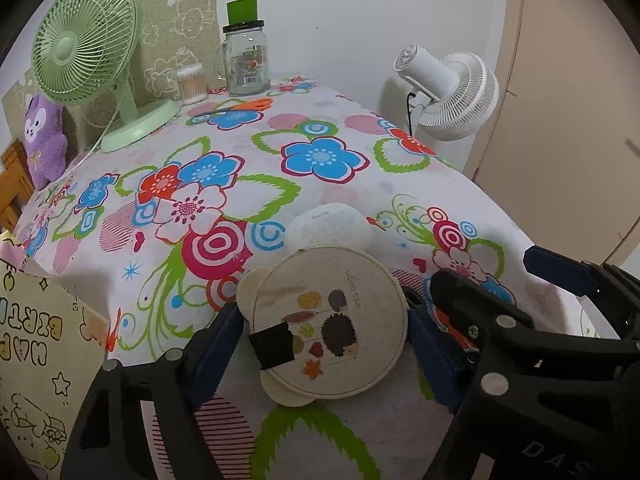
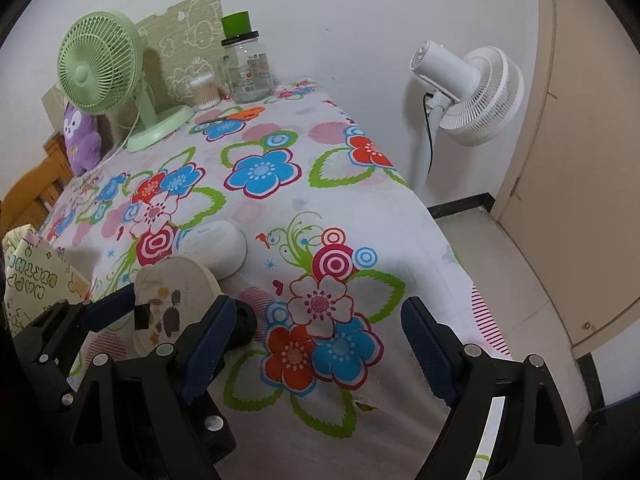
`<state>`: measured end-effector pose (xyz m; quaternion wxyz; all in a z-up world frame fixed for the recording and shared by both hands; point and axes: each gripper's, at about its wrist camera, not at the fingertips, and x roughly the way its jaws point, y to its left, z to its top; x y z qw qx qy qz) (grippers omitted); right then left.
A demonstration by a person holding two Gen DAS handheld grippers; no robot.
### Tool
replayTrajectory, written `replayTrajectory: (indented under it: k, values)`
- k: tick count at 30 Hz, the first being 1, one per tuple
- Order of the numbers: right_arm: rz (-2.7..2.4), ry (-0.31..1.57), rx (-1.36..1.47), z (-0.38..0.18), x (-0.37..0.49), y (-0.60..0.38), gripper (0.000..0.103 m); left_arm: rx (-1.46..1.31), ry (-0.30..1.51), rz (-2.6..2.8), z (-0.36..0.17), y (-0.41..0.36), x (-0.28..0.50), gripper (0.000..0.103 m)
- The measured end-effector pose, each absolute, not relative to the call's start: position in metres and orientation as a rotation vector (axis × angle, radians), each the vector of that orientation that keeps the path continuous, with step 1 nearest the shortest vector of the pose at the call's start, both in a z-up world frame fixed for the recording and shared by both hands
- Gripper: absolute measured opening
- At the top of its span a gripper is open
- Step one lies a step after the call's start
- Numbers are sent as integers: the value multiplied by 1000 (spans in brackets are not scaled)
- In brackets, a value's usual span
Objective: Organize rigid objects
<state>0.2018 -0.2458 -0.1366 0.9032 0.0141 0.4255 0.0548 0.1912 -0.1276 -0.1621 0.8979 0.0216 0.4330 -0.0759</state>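
A round cream lid (image 1: 328, 320) with a hedgehog picture and two ear tabs sits between the blue pads of my left gripper (image 1: 324, 336), which is shut on its edges just above the flowered tablecloth (image 1: 256, 184). A white oval box (image 1: 330, 226) lies on the cloth just beyond the lid. In the right wrist view the lid (image 2: 176, 300) and the white box (image 2: 216, 250) are at lower left, held by the other gripper. My right gripper (image 2: 316, 344) is open and empty over the cloth near the table's right edge.
At the back stand a green desk fan (image 1: 86, 52), a glass jar with a green cap (image 1: 245, 60), a cotton swab tub (image 1: 192, 84) and orange scissors (image 1: 240, 107). A yellow birthday bag (image 1: 36, 336) is at left. A white floor fan (image 2: 472, 96) stands right of the table.
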Motion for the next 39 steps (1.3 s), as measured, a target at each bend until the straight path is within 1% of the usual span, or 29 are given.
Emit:
replayTrajectory:
  k: [6, 16, 25, 29, 31, 32, 34, 35, 36, 37, 39]
  values:
    - [126, 881, -7, -137, 199, -236, 87, 79, 885, -131, -161, -122, 181, 84]
    - [160, 902, -63, -144, 194, -214, 86, 103, 919, -85, -165, -106, 167, 84]
    - [196, 928, -83, -151, 198, -201, 75, 87, 931, -72, -165, -94, 161, 84]
    - [201, 933, -98, -154, 202, -198, 73, 73, 937, -77, -165, -91, 161, 84]
    - [206, 927, -108, -153, 202, -193, 66, 65, 941, -79, -166, -91, 161, 84]
    - [213, 927, -112, -153, 202, -190, 64, 67, 939, -78, -166, -91, 161, 84]
    - [225, 929, -129, -153, 202, -186, 53, 84, 933, -73, -165, -92, 159, 84]
    - [219, 934, -151, -153, 202, -183, 50, 95, 927, -71, -165, -94, 157, 84]
    - [213, 932, -167, -153, 202, -181, 44, 100, 925, -70, -165, -94, 157, 84]
    - [226, 928, -173, -153, 201, -179, 40, 102, 926, -70, -165, -94, 156, 84]
    - [217, 921, -172, -153, 198, -178, 40, 97, 927, -72, -165, -93, 155, 84]
